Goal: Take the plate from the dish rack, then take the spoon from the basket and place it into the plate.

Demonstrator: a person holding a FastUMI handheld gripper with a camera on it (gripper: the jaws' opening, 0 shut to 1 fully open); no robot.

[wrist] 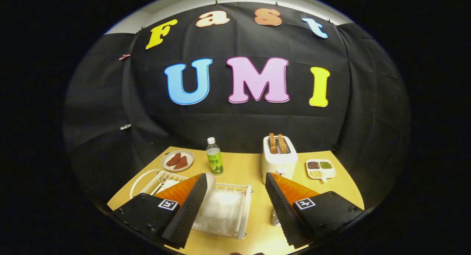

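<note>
Gripper (235, 181) held high over the table (254, 166), fingers spread wide and gripping nothing — a stance that suits a first approach. The white dish rack (224, 211) sits just below and between the fingers, a pale plate (169, 184) apparently resting in its far end; the basket and spoon cannot be made out. Bottle (214, 156) and toaster (279, 157) stand beyond.

A toaster (279, 160), bottle (214, 156), and sectioned tray (321, 169) stand on the table (243, 166).
</note>
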